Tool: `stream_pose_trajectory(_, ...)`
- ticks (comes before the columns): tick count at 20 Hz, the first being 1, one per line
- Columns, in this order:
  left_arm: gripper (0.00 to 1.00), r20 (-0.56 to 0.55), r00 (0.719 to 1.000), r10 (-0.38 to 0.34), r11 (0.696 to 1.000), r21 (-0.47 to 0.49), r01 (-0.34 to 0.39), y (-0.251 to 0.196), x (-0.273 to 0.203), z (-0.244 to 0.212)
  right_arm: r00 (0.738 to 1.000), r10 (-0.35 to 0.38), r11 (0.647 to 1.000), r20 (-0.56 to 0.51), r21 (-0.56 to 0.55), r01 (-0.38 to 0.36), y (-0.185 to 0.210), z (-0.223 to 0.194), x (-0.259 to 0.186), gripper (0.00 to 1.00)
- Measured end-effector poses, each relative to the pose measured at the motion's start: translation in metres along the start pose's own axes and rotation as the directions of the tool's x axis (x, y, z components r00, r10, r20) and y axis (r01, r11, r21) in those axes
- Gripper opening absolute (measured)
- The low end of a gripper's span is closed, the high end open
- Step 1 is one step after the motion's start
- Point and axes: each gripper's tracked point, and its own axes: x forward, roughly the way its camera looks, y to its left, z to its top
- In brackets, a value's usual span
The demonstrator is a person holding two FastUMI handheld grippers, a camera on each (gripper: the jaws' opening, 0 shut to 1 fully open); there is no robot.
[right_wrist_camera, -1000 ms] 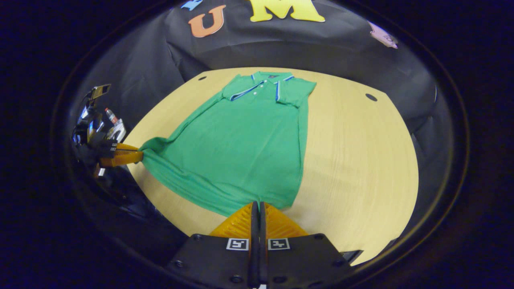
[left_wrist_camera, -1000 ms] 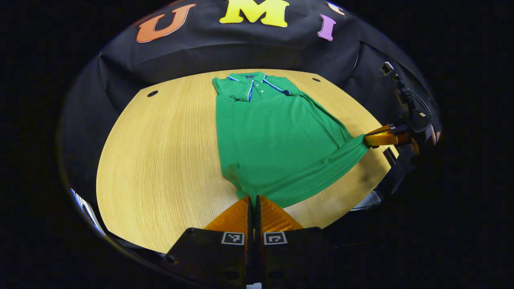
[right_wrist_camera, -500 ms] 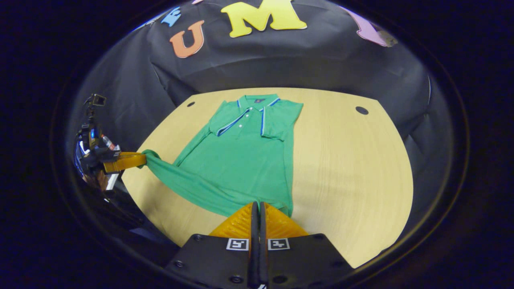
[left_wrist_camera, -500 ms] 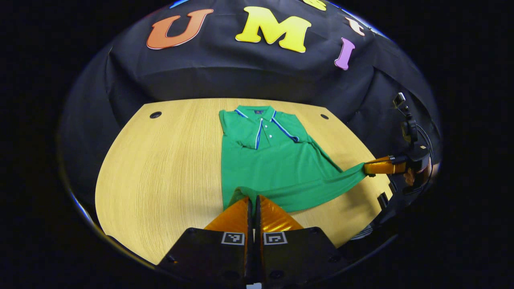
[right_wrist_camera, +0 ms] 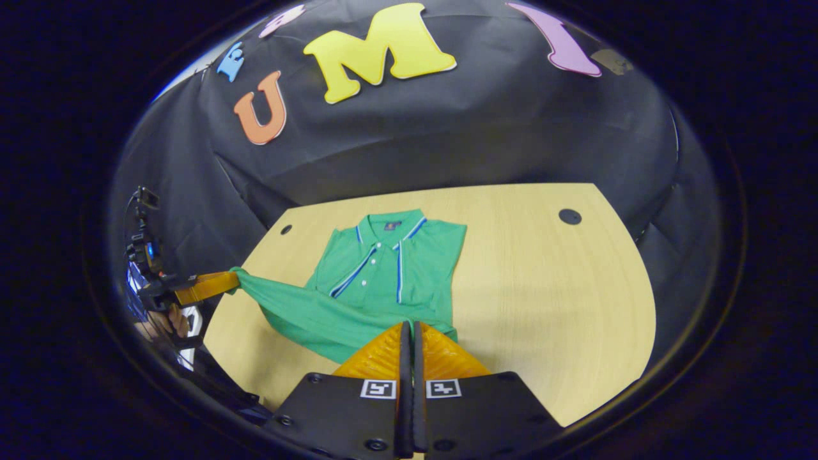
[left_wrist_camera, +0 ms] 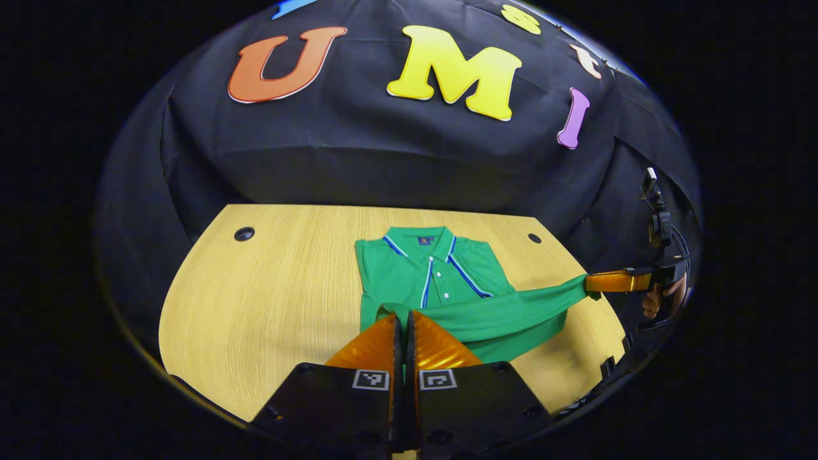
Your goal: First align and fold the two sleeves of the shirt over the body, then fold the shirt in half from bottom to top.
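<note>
A green polo shirt [left_wrist_camera: 434, 275] with blue-white placket trim lies collar-far on the wooden table [left_wrist_camera: 268, 294], its sleeves folded over the body. My left gripper [left_wrist_camera: 401, 317] is shut on one bottom hem corner, held above the chest. In the left gripper view the right gripper [left_wrist_camera: 591, 282] holds the other hem corner at the right, a hand behind it. The hem stretches taut between them. In the right gripper view my right gripper [right_wrist_camera: 409, 326] is shut on the hem of the shirt [right_wrist_camera: 383, 268], and the left gripper [right_wrist_camera: 230, 278] pinches the far corner.
Two round cable holes [left_wrist_camera: 243, 234] [left_wrist_camera: 530, 238] sit near the table's far edge. In the right gripper view bare table [right_wrist_camera: 549, 300] spreads to the right of the shirt, with a hole [right_wrist_camera: 569, 216]. The black cloth wall stands right behind the table.
Both grippers carried the bottom hem up and forward toward the collar. The lower half of the shirt lifted off the table and now hangs over the chest.
</note>
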Motion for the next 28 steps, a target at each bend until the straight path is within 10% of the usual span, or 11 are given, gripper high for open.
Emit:
stream_pose_trajectory(11, 0.03, 0.072, 0.997, 0.035, 0.999, -0.031, -0.033, 0.047, 0.113, 0.082, 0.994, -0.046, 0.998, 0.097, 0.036, 0.043, -0.027, 0.113, 0.102, 0.00)
stream_pose_trajectory(22, 0.03, 0.006, 0.992, 0.126, 0.992, -0.012, -0.126, 0.076, 0.214, 0.049, 0.986, -0.144, 0.989, 0.086, -0.022, 0.146, -0.051, 0.129, 0.219, 0.02)
stream_pose_trajectory(25, 0.19, -0.050, 0.989, 0.137, 0.990, -0.036, -0.139, 0.075, 0.218, 0.034, 0.984, -0.165, 0.986, 0.073, 0.022, 0.164, -0.055, 0.122, 0.226, 0.20)
stream_pose_trajectory(26, 0.22, -0.044, 0.990, 0.137, 0.988, -0.065, -0.140, 0.073, 0.213, 0.035, 0.983, -0.159, 0.986, 0.091, 0.056, 0.154, -0.053, 0.126, 0.222, 0.43)
stream_pose_trajectory(28, 0.61, -0.018, 0.988, 0.150, 0.983, -0.105, -0.151, 0.069, 0.199, 0.044, 0.971, -0.207, 0.978, 0.122, 0.066, 0.200, -0.061, 0.129, 0.206, 0.89)
